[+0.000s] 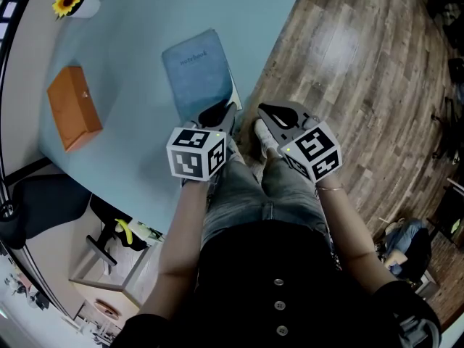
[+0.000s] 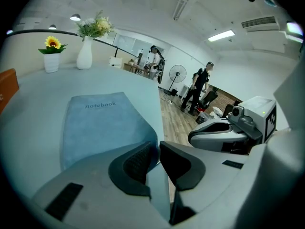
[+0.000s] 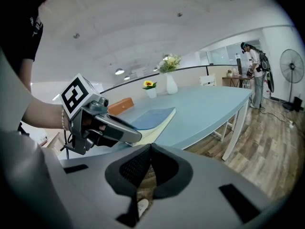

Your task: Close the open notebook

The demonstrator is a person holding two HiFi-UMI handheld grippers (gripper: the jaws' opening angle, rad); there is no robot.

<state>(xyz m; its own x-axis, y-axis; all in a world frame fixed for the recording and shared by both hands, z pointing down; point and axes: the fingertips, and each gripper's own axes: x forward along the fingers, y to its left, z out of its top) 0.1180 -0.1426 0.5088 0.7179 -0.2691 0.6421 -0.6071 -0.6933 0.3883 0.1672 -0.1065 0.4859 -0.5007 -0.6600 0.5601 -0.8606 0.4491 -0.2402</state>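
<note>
A soft blue fabric-covered notebook lies shut on the pale blue worktop. The left gripper has its fingers slightly apart at the notebook's near corner, clamping nothing. The right gripper has its fingers together and is empty. Closing looks done; next, lift both grippers clear.

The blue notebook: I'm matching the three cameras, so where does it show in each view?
Head view: the notebook lies upper centre.
Left gripper view: notebook left of centre, just past the jaws.
Right gripper view: notebook centre-left, at mid-height.
Shared landmark: the sunflower pot, in all three.
</note>
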